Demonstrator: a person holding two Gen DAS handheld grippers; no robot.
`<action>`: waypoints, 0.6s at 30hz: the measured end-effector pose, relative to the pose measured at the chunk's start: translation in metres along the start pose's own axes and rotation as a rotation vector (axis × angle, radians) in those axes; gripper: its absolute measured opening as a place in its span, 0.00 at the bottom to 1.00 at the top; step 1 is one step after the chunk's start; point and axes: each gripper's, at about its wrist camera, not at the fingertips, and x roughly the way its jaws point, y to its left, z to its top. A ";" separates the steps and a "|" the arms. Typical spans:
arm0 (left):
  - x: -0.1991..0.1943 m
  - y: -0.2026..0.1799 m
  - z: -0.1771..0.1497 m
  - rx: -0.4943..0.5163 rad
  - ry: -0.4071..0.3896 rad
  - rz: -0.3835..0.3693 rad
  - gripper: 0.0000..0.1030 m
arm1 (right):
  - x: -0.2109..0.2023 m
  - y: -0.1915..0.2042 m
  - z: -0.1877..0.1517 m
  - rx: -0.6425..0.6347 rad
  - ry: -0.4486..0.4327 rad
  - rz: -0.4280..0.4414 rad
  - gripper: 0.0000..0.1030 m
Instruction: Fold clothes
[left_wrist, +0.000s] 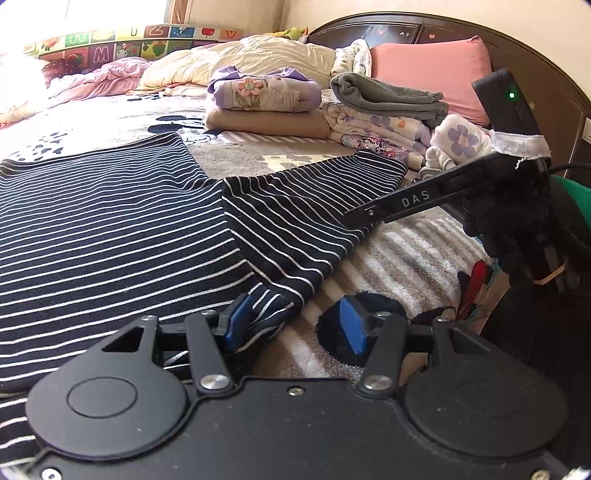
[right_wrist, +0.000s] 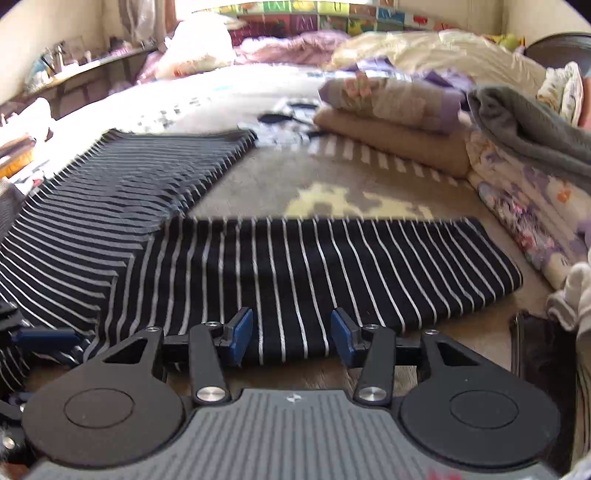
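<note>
A soft pink pillow (left_wrist: 439, 70) leans at the dark wooden headboard (left_wrist: 388, 27). A puffy cream quilt (left_wrist: 236, 61) lies along the bed's far edge, by a colourful letter mat (left_wrist: 110, 42).

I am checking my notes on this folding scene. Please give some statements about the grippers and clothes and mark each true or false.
1. The striped garment lies spread on the bed. True.
2. The left gripper is shut. False: its jaws are open, with a striped fold beside one pad.
3. The right gripper is open. True.
4. The grey folded cloth lies under the striped garment. False: it tops a separate pile.
</note>
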 end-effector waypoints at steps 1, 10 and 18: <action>-0.006 0.001 0.002 -0.011 -0.014 0.001 0.50 | -0.005 -0.001 -0.004 0.021 -0.018 -0.004 0.47; -0.042 0.048 0.008 -0.212 -0.069 0.221 0.50 | -0.045 0.014 -0.047 0.343 -0.224 0.083 0.48; -0.058 0.072 0.002 -0.307 -0.080 0.275 0.50 | -0.035 0.029 -0.081 0.574 -0.222 0.228 0.59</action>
